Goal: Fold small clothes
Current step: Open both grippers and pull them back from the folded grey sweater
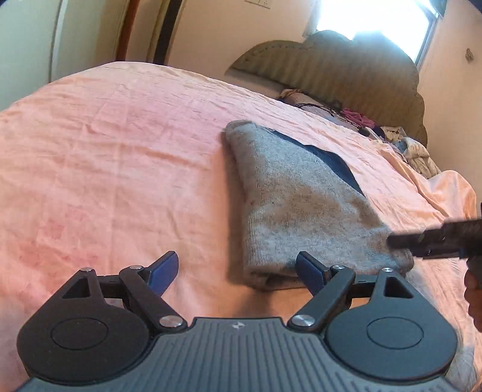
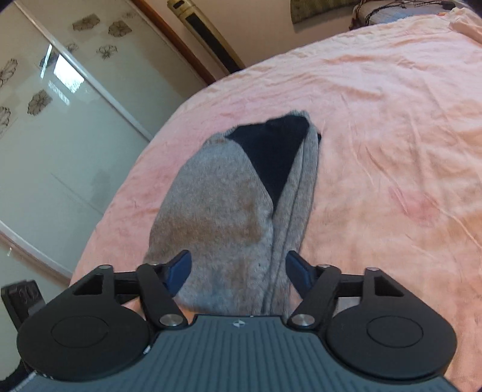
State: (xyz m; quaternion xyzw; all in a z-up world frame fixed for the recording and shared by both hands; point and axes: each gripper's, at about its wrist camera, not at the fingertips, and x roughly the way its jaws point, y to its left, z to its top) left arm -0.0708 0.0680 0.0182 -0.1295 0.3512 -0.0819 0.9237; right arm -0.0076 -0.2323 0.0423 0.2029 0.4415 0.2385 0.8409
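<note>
A grey knitted garment [image 1: 301,205] lies folded into a long shape on the pink bedsheet [image 1: 120,150], with a dark navy part showing along its far edge. My left gripper [image 1: 237,265] stands open just in front of the garment's near end, its right finger [image 1: 310,271] against that end. In the right wrist view the same garment [image 2: 217,211] runs away from me, the navy part [image 2: 274,153] at its far end. My right gripper [image 2: 238,260] is open and straddles the garment's near end, pads apart from the cloth. The right gripper [image 1: 433,241] also shows blurred at the garment's near right corner.
A padded headboard [image 1: 346,69] and a pile of loose clothes [image 1: 406,147] lie at the head of the bed. A bright window [image 1: 376,18] is behind. Sliding wardrobe doors [image 2: 60,135] stand past the bed's left edge. A hand [image 1: 473,289] shows at the right border.
</note>
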